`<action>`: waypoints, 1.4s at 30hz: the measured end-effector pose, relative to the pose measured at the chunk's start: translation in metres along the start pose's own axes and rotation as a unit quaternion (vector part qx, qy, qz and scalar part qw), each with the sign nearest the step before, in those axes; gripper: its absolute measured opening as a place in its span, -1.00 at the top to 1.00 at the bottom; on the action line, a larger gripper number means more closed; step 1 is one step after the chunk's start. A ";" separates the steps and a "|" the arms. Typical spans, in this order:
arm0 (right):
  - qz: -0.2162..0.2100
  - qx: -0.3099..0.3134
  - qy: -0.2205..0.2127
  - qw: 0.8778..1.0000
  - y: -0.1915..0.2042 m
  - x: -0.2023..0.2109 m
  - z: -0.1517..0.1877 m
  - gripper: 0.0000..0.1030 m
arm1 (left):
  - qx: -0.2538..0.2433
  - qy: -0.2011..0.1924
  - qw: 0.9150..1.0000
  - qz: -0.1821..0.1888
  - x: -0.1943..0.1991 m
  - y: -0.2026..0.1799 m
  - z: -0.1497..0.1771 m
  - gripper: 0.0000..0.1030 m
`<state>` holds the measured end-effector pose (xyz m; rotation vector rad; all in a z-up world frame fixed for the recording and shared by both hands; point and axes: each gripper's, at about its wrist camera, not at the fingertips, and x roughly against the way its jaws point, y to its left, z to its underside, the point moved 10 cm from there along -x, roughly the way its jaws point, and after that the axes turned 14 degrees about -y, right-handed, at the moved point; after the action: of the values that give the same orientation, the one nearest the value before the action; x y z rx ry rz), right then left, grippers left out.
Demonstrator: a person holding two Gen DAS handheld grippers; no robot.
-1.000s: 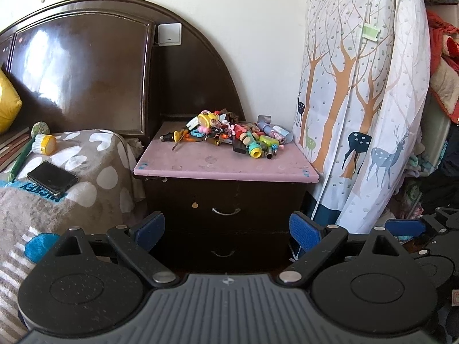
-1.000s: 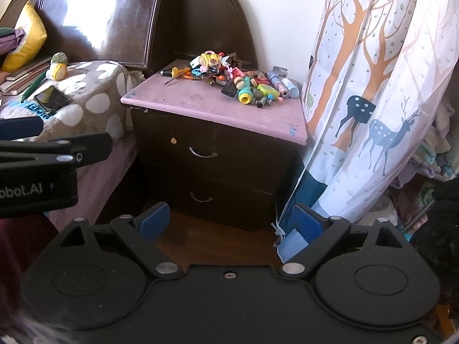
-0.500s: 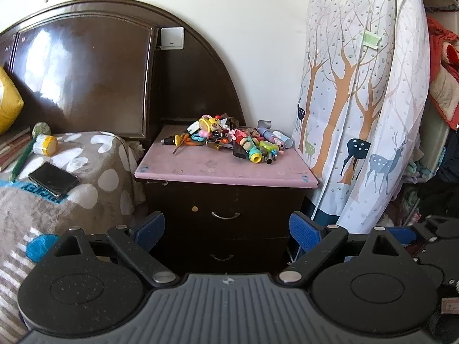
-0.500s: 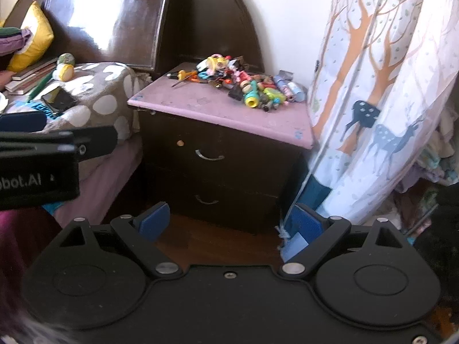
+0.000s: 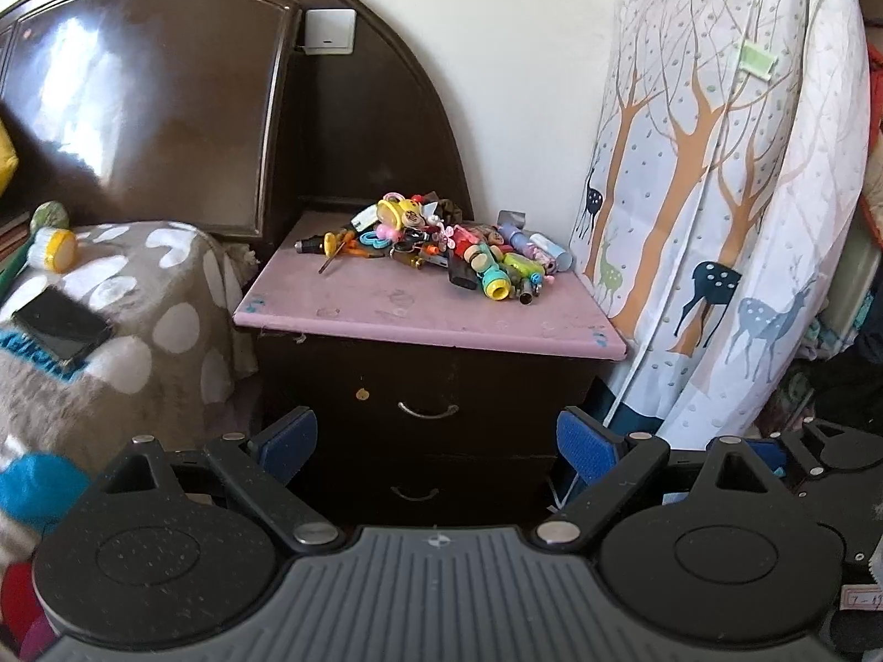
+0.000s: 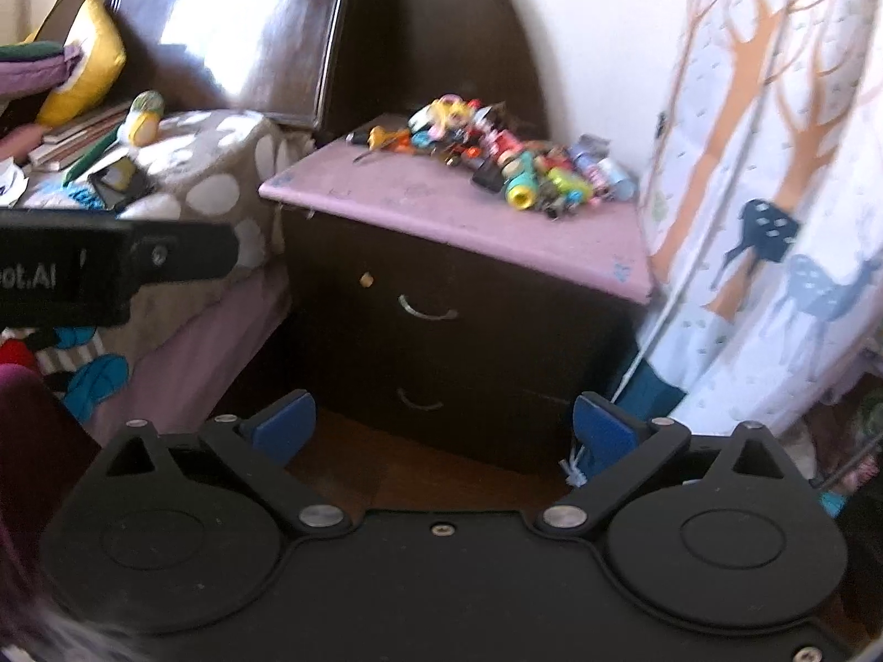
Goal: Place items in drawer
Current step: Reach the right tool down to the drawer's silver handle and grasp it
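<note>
Approach step — both drawers (image 5: 427, 386) closed, toys (image 5: 441, 245) heaped along nightstand (image 5: 386, 314) back edge. Left tongs (image 5: 436, 444) released, empty; right tongs (image 6: 441, 430) spreading, empty. Next — gripping top handle (image 6: 427, 309), pulling.

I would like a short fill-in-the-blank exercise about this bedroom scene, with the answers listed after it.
1. The pile of small toys lies on the ______ top of the nightstand.
2. Both drawers of the nightstand are ______.
3. The nightstand front shows ______ curved metal handles.
4. A dark phone lies on the ______ beside the nightstand.

Missing words: pink; closed; two; bed
</note>
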<state>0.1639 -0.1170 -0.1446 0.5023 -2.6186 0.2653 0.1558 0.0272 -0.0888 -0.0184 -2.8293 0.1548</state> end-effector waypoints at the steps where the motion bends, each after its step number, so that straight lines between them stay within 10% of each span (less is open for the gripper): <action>1: 0.000 0.003 -0.001 1.000 -0.001 -0.004 -0.001 -0.98 | -0.006 0.000 1.000 0.000 -0.006 0.001 0.000 -0.84; 16: -0.009 0.006 0.060 0.998 -0.013 -0.092 -0.001 -0.98 | -0.020 0.040 0.999 0.025 -0.103 0.031 0.005 -0.98; 26: -0.028 0.095 0.077 0.992 -0.008 -0.155 0.019 -0.90 | 0.031 -0.011 0.999 0.013 -0.141 0.069 0.030 -0.98; 28: -0.029 0.129 0.077 0.988 -0.008 -0.170 0.024 -0.11 | 0.024 -0.016 0.999 0.014 -0.148 0.075 0.035 -0.98; 30: -0.030 0.159 0.069 0.984 -0.008 -0.183 0.028 0.20 | 0.022 -0.018 1.000 0.015 -0.156 0.082 0.038 -0.98; 34: -0.051 0.234 0.038 0.970 0.001 -0.204 0.025 -0.34 | 0.032 0.009 0.999 0.009 -0.171 0.095 0.052 -0.98; 42: -0.093 0.342 0.049 0.934 0.025 -0.243 0.037 -0.11 | 0.066 0.052 0.996 0.013 -0.189 0.103 0.068 -0.98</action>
<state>0.3407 -0.0302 -0.2945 0.9269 -2.3040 1.1220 0.3145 0.1174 -0.2214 -0.0330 -2.7091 0.3362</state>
